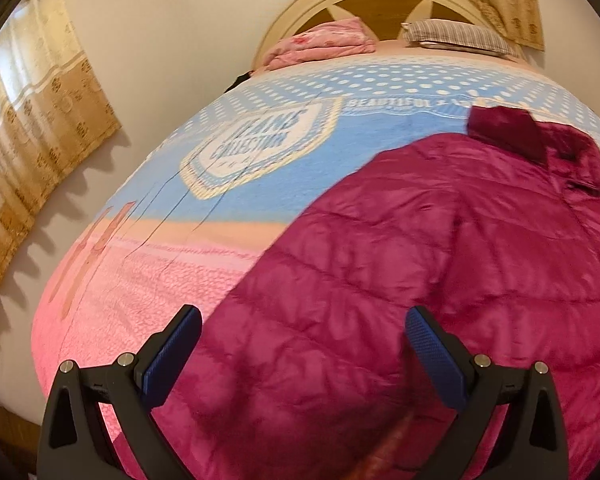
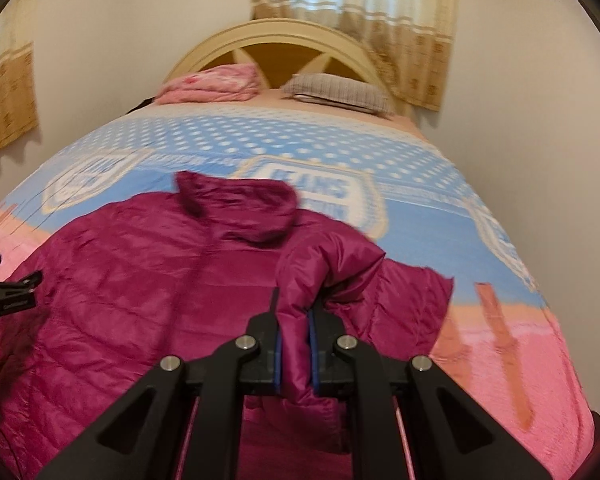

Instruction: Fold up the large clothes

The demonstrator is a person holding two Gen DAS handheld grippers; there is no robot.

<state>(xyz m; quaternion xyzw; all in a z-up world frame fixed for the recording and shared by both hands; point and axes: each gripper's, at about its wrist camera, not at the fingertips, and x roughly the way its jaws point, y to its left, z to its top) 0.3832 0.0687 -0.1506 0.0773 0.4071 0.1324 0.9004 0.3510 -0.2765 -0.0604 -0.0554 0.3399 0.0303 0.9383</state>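
A magenta quilted puffer jacket (image 1: 440,264) lies spread on the bed, collar toward the headboard. My left gripper (image 1: 302,320) hovers open above its near left part, with jacket fabric under the gap and both blue pads bare. In the right wrist view the same jacket (image 2: 140,292) fills the lower left. My right gripper (image 2: 296,312) is shut on a fold of the jacket's right sleeve, lifted off the bed, the fabric bunched up between the blue pads. The left gripper (image 2: 8,288) shows at that view's left edge.
The bed carries a pink and blue blanket (image 1: 260,152) with white dots and badge prints. A folded pink cloth (image 2: 212,84) and a striped pillow (image 2: 336,92) lie by the cream headboard (image 2: 268,36). Beige curtains (image 1: 32,132) hang on the walls beside the bed.
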